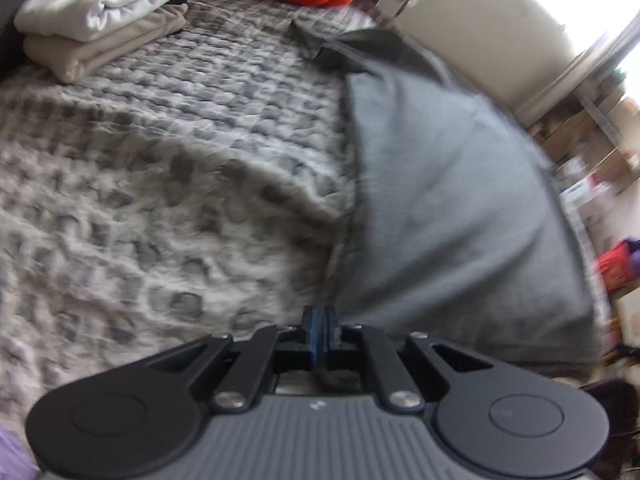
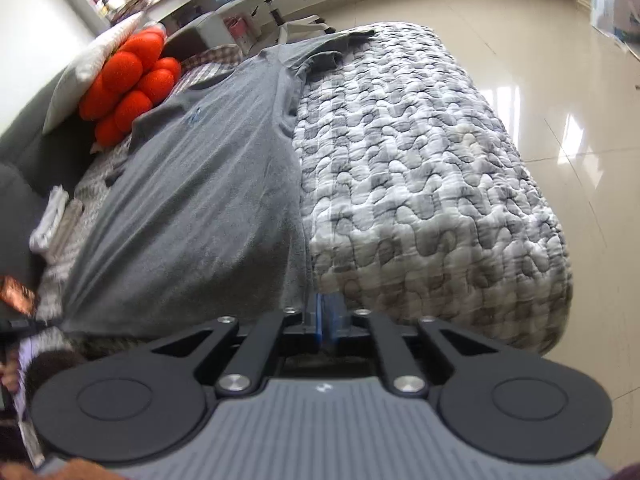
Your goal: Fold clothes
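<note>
A grey T-shirt (image 1: 460,200) lies spread on a grey-and-white quilted bed cover (image 1: 160,200). Its hem corner runs down into my left gripper (image 1: 320,324), whose blue pads are shut on the cloth. In the right wrist view the same grey T-shirt (image 2: 192,200) stretches away toward its collar, with a small blue logo on the chest. The near edge of the shirt ends between the pads of my right gripper (image 2: 325,320), which pinch the other hem corner. The hem looks pulled taut.
A stack of folded white and beige clothes (image 1: 100,12) sits at the far left of the bed. An orange plush cushion (image 2: 128,80) and a white pillow (image 2: 96,52) lie at the head end. The quilt (image 2: 420,180) drops off to a shiny tiled floor (image 2: 540,60). Cluttered shelves (image 1: 592,152) stand beyond.
</note>
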`<state>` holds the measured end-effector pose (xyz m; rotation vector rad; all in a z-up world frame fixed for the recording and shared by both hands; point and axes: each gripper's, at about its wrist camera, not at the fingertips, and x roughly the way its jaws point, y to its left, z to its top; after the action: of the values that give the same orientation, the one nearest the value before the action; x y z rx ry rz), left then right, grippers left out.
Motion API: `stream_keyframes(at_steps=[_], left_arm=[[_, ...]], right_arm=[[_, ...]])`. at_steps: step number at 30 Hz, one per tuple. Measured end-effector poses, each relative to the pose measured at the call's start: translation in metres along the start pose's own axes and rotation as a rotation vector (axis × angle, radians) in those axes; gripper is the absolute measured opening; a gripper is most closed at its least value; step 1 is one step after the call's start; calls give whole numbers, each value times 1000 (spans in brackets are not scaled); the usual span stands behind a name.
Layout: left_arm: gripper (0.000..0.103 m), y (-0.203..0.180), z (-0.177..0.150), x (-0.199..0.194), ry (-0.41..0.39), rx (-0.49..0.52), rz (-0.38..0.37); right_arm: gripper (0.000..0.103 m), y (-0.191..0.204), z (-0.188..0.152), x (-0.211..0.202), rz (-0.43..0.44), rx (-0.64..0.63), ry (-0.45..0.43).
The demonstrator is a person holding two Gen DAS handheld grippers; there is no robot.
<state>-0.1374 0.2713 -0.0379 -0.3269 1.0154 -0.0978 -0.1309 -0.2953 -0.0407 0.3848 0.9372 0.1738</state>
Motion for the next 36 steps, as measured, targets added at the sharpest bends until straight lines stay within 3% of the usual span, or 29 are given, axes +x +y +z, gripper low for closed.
stream_keyframes(at_steps=[2, 4, 6, 8, 18, 28, 36], left_arm=[[4, -1, 3, -2, -7, 12, 9], [10, 0, 8, -6, -34, -5, -23], [20, 0, 15, -9, -65, -23, -47], [31, -5, 22, -9, -108, -25, -47], [44, -17, 89, 23, -184, -66, -45], [51, -31, 148, 90, -150, -99, -40], [52, -46, 188, 135, -182, -177, -45]], right_arm=[[14, -1, 6, 3, 5, 7, -9], [21, 0, 13, 7, 12, 10, -21], [52, 1, 20, 11, 15, 9, -36], [52, 4, 27, 16, 23, 5, -50], [52, -2, 77, 57, 64, 85, -63], [51, -15, 136, 110, 101, 214, -90], [51, -18, 172, 147, 157, 299, -122]])
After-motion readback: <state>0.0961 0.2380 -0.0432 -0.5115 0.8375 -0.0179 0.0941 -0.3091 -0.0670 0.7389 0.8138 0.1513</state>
